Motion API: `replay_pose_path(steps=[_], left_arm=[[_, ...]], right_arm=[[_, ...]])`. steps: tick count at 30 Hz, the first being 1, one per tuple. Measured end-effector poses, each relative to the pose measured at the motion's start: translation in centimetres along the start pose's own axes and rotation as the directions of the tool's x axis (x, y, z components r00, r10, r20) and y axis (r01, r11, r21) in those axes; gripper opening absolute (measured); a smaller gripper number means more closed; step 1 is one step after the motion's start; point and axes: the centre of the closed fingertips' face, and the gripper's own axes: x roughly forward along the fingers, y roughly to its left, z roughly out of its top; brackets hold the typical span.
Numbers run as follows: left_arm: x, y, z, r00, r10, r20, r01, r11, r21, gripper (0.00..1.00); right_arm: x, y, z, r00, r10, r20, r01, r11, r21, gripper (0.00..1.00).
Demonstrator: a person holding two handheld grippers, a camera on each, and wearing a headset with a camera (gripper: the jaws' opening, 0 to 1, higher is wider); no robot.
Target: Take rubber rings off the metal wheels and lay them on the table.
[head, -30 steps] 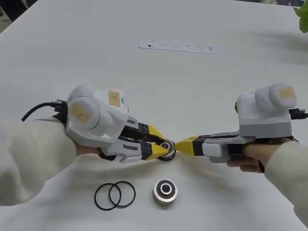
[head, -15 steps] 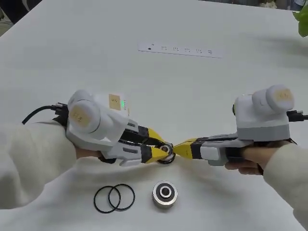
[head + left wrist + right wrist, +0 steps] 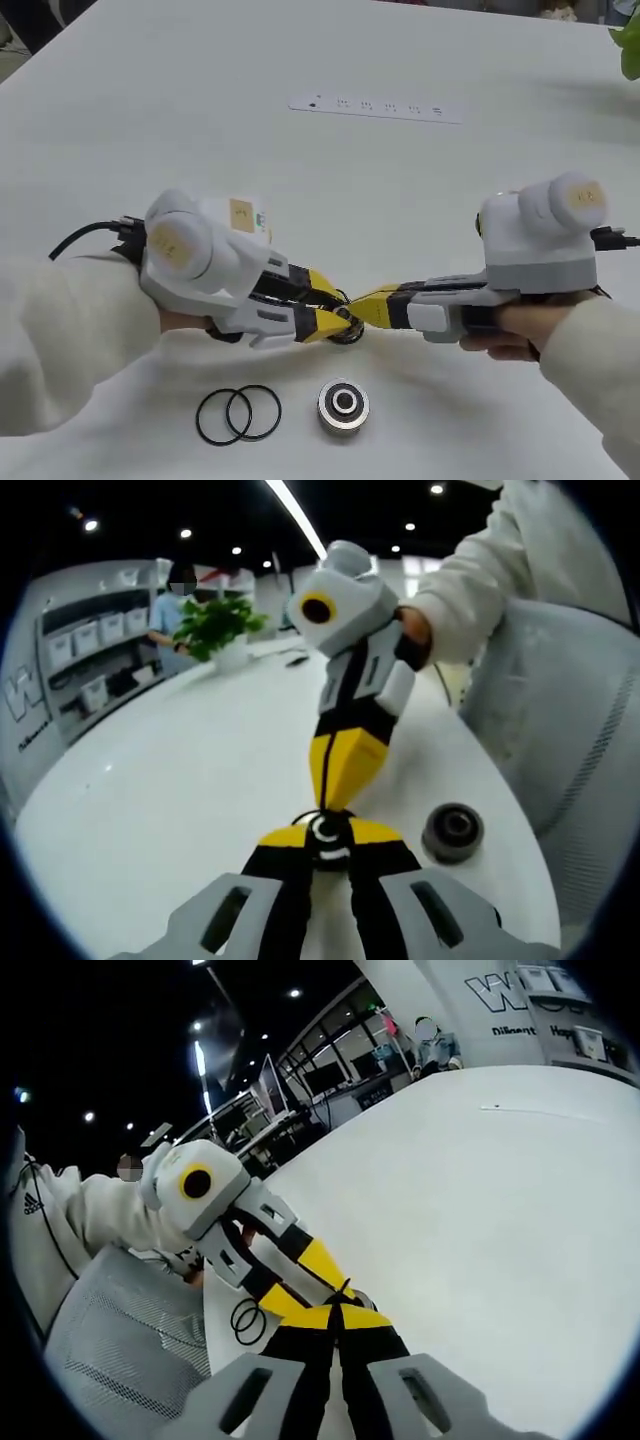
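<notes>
Black rubber first: two loose rubber rings (image 3: 238, 412) lie flat and overlapping by the near edge of the table (image 3: 300, 180), just left of the spare wheel (image 3: 344, 405). Beyond them, farther from that edge, our left gripper (image 3: 338, 310) is clamped on the held wheel (image 3: 347, 330), its jaws pressing the metal from either side. The spare wheel sits close to the near edge, flat, hub up, its axle upright. Being round, neither wheel has a long axis. The yellow tips cover much of the held wheel, so we can only say it seems to face upward as well. From the right, our right gripper (image 3: 362, 305) meets it with jaws drawn together at the rim. We judge the wheels heavy, hard and slick, apt to roll if let go on edge. A ring is light, soft and stretchy, so it is best pinched at its outer lip and peeled sideways off the rim.
</notes>
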Motion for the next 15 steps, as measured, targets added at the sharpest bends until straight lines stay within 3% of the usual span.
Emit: replay_pose_path(steps=[15], left_arm=[[-0.02, -0.20, 0.55, 0.9998, -0.010, -0.020, 0.011, 1.000, 0.019, 0.17]], right_arm=[[-0.28, -0.47, -0.21, 0.9997, -0.025, -0.007, 0.025, 1.000, 0.015, 0.00]])
